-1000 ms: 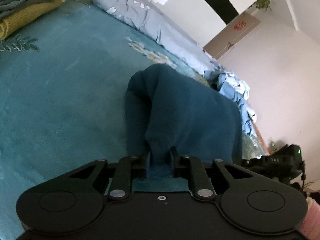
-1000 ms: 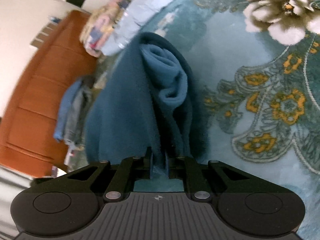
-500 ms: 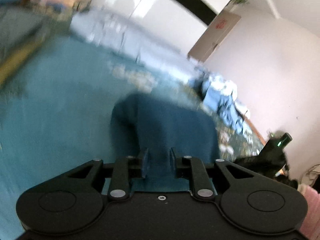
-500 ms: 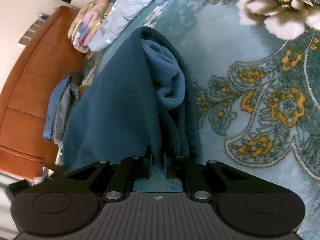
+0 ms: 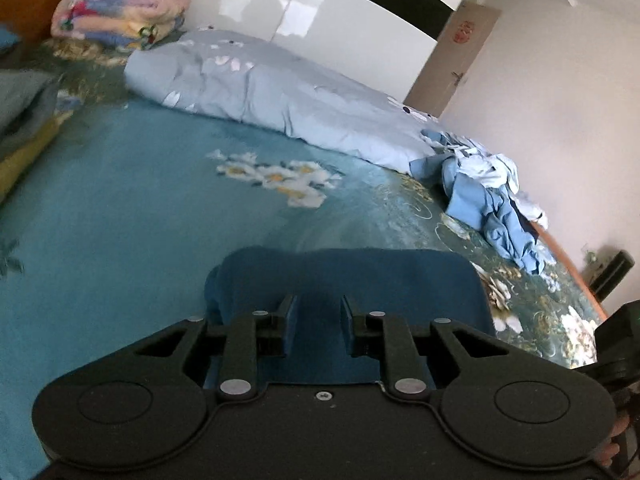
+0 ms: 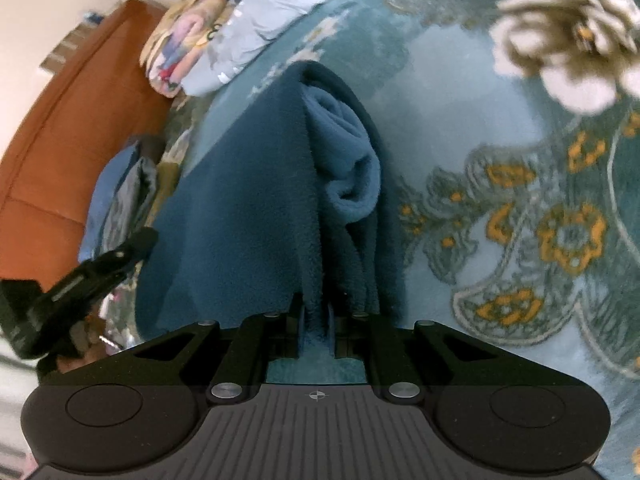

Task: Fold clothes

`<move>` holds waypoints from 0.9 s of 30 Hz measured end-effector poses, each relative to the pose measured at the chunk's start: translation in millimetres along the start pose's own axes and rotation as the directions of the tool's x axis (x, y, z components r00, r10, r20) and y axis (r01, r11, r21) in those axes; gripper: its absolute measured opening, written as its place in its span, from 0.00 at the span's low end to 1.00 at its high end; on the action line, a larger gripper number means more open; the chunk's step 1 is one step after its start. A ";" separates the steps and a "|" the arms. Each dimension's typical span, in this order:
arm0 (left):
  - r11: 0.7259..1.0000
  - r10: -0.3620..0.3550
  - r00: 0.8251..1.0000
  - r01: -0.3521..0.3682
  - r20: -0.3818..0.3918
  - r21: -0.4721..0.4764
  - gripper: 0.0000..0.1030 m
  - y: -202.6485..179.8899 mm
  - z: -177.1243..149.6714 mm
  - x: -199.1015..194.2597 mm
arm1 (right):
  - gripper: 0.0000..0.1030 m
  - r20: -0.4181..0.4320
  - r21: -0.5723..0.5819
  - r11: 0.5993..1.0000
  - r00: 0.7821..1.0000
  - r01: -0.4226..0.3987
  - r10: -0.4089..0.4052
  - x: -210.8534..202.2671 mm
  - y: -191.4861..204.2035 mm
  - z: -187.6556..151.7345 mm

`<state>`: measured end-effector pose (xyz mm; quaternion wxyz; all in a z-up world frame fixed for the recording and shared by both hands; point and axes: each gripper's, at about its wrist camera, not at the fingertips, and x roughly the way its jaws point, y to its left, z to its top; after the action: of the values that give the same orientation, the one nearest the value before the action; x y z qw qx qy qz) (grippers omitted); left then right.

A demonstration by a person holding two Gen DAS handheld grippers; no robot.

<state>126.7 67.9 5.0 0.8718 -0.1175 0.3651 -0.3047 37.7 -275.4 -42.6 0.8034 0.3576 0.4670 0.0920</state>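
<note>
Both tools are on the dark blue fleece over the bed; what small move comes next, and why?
Probably lower both together onto the bedspread. The left tool and right tool each pinch the fleece garment, which hangs bunched rather than flat.

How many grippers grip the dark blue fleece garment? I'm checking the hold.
2: left gripper pinches its near edge; right gripper is clamped on the dark blue fleece garment.

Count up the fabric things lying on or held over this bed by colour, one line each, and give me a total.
Dark teal: 1, the fleece garment held by the left gripper and right gripper
Pale blue: 2, the floral duvet and the crumpled blue clothes
Multicoloured: 1, the folded quilt
Grey and yellow: 1, the blurred stack at the left edge
Total: 5
</note>
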 end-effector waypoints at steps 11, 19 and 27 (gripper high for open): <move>0.999 0.011 1.000 -0.010 -0.027 0.044 0.20 -1.7 0.7 8.9 | 0.35 0.185 -0.240 0.964 0.980 0.117 -0.073 -42.5 69.4 43.7; 0.997 0.035 0.997 -0.030 -0.065 0.078 0.20 0.1 -9.7 13.1 | 0.26 0.119 -0.291 0.930 0.973 0.223 -0.196 28.1 85.2 64.5; 0.999 0.028 0.995 -0.024 -0.093 0.041 0.20 8.1 -17.6 19.0 | 0.25 0.097 -0.285 0.933 0.975 0.218 -0.198 34.7 71.5 54.2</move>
<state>128.3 62.9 -21.7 0.8598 -0.0811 0.4010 -0.3057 114.2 -233.2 -2.4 0.8681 0.1854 0.4561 0.0628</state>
